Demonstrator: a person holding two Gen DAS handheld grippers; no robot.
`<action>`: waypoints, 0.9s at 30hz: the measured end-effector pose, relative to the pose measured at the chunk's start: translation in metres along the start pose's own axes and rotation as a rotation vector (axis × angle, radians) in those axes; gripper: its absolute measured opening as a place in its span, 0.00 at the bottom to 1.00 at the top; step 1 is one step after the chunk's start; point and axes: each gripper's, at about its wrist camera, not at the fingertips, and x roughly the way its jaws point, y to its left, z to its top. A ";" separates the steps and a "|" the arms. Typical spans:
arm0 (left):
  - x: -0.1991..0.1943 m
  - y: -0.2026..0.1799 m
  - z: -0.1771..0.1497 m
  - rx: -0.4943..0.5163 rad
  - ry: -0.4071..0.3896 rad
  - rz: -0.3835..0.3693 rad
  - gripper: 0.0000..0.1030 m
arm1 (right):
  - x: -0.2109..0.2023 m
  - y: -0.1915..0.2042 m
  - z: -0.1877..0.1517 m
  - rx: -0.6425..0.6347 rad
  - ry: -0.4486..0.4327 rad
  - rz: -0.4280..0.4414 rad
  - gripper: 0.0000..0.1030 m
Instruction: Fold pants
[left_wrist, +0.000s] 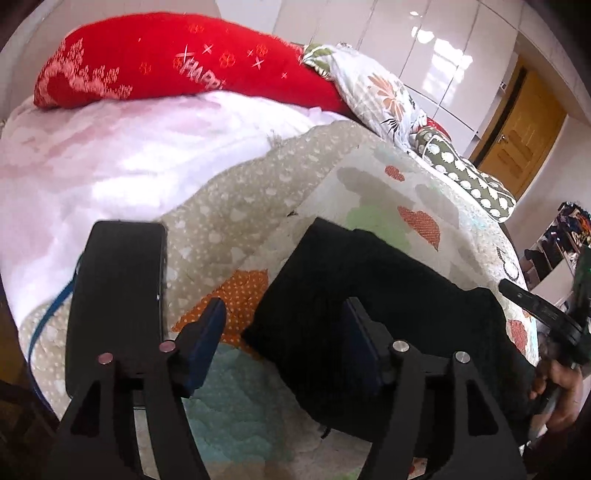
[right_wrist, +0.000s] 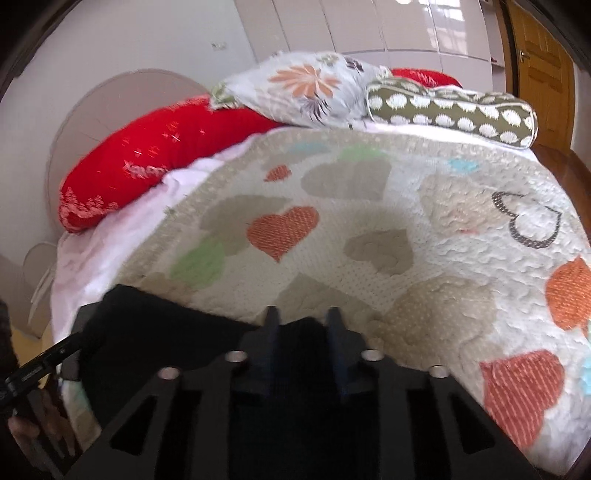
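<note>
The black pants (left_wrist: 388, 295) lie folded on the heart-patterned quilt (left_wrist: 258, 206) near the bed's front edge. My left gripper (left_wrist: 284, 314) is open; its right finger rests over the pants' left edge and its left finger over bare quilt. In the right wrist view the pants (right_wrist: 166, 332) lie at lower left. My right gripper (right_wrist: 301, 317) has its fingers a small gap apart with black cloth between them; whether they pinch it is unclear. The right gripper also shows at the right edge of the left wrist view (left_wrist: 546, 314).
A red pillow (left_wrist: 166, 59), a floral pillow (left_wrist: 380, 88) and a green dotted bolster (left_wrist: 469, 177) lie at the head of the bed. A white sheet (left_wrist: 110, 158) shows left of the quilt. A wooden door (left_wrist: 521, 125) stands at the right.
</note>
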 end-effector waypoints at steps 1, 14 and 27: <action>-0.001 -0.002 0.000 0.006 -0.003 0.000 0.65 | -0.005 0.003 -0.003 -0.012 -0.002 0.006 0.39; 0.001 -0.045 0.003 0.114 -0.015 -0.020 0.72 | 0.005 0.012 -0.033 -0.031 0.057 -0.033 0.50; 0.044 -0.065 0.009 0.183 0.029 0.020 0.72 | 0.045 0.000 -0.024 -0.027 0.066 -0.121 0.35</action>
